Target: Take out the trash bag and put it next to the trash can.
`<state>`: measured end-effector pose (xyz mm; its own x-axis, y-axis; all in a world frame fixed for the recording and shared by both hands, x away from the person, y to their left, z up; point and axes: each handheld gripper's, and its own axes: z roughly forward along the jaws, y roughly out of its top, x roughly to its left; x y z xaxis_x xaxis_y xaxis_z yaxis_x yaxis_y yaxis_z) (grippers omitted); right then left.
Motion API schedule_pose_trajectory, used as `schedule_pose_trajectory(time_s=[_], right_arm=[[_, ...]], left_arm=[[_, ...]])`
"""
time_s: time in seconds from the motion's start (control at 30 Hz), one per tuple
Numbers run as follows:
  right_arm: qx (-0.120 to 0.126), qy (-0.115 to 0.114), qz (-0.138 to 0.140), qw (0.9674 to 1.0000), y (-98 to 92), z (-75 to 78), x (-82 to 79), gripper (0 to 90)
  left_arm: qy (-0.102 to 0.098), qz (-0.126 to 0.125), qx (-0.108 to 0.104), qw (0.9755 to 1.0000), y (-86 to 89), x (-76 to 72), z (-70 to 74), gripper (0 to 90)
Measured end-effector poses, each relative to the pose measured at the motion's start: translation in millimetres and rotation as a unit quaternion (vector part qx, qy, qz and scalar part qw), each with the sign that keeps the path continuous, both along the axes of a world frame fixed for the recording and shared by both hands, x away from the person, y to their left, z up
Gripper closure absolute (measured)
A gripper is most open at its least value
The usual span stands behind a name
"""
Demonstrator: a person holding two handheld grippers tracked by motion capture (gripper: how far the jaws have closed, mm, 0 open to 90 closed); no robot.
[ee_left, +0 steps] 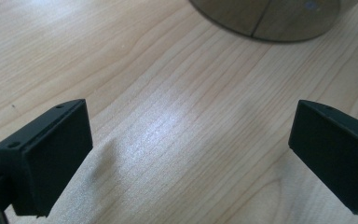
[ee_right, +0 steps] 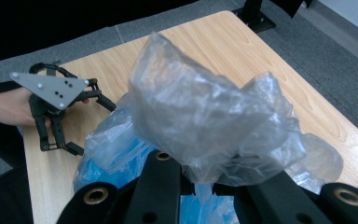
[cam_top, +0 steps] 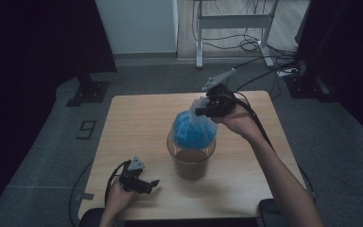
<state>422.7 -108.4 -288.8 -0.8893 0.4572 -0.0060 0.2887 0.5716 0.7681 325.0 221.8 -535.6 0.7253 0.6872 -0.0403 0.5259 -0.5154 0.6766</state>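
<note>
- One wooden table [cam_top: 137, 118]; its left half and far edge are bare, with free room around the middle.
- One clear round container [cam_top: 191, 161] stands near the table centre, well apart from every edge.
- One plastic bag [cam_top: 194, 127] with blue filling sits in the container mouth and rises above the rim.
- The right gripper [cam_top: 203, 111] pinches the crumpled clear top of the bag.
- The left gripper [cam_top: 151, 185] rests near the front edge, jaws spread wide, nothing between them.
</note>
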Motion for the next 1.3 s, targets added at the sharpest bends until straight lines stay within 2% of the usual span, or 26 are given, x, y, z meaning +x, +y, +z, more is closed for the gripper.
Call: schedule_pose_trajectory(time_s=[0.17,0.37,0.67,0.97,1.3], right_arm=[[0.000,-0.008,-0.007,0.9999,-4.1,9.1,0.3,81.7],[0.000,-0.015,-0.023,0.9996,-14.4,18.5,3.1,81.6],[-0.006,-0.027,-0.067,0.9974,-38.9,28.4,11.1,81.6],[-0.017,-0.031,-0.125,0.9916,-67.0,25.3,26.4,81.5],[-0.027,-0.022,-0.191,0.9810,-96.1,-1.5,51.2,81.3]], left_arm=[[0.009,0.004,0.024,0.9997,-2.6,1.9,-5.8,0.0],[0.013,0.005,0.037,0.9992,-5.0,3.0,-9.0,0.0],[0.014,0.007,0.036,0.9992,-5.5,3.2,-10.4,0.0],[0.009,0.013,0.028,0.9995,-6.7,2.8,-12.1,0.0],[0.006,0.017,0.024,0.9996,-8.2,2.2,-12.9,0.0]])
